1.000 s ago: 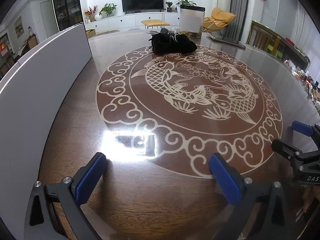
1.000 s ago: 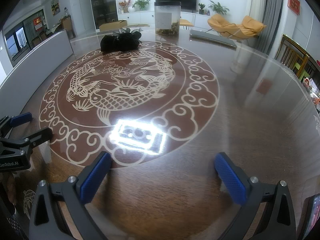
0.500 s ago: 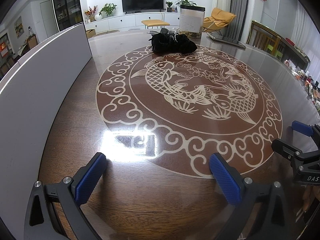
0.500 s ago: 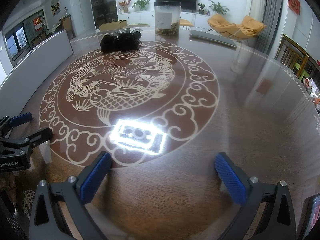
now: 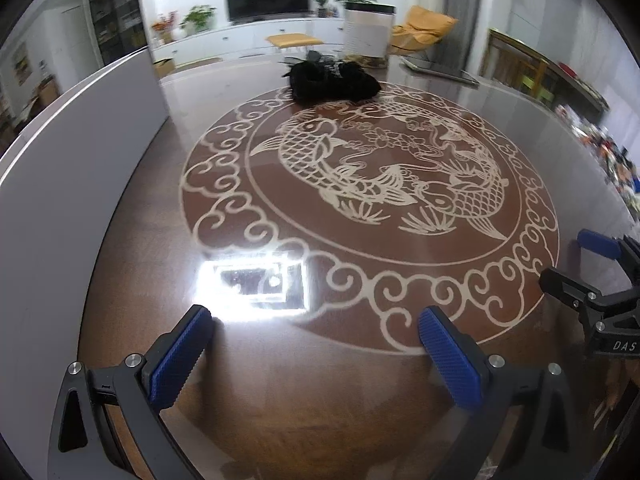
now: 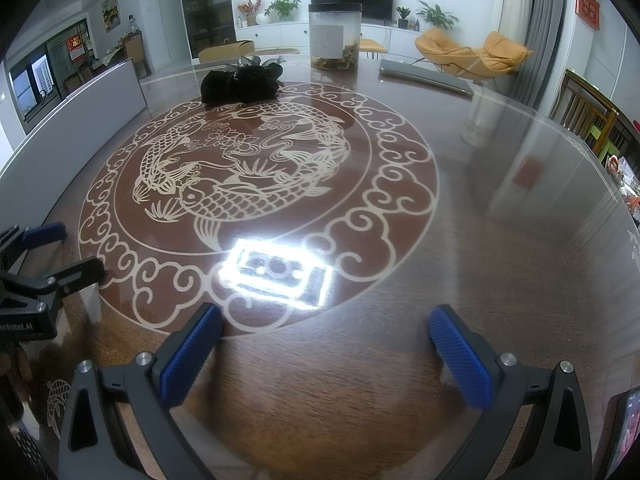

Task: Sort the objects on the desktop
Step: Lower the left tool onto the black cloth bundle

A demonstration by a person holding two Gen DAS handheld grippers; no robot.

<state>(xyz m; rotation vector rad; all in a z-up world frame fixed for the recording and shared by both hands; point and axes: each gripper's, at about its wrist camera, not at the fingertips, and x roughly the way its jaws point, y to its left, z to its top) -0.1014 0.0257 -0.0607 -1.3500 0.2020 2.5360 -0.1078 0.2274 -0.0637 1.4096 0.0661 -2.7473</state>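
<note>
Over the table (image 5: 120, 264), left wrist view: left gripper (image 5: 312, 344) spread wide, empty, view tilted slightly versus earlier, black bundle (image 5: 334, 82) far ahead at the medallion's far edge; right wrist view: right gripper (image 6: 328, 342) wide apart, empty, unchanged, bundle far ahead-left beside a clear jar (image 6: 335, 36).

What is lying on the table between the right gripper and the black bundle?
Nothing stands there. In the right wrist view, only bare tabletop with its fish inlay and a bright glare patch separates the open right gripper from the black bundle.
</note>
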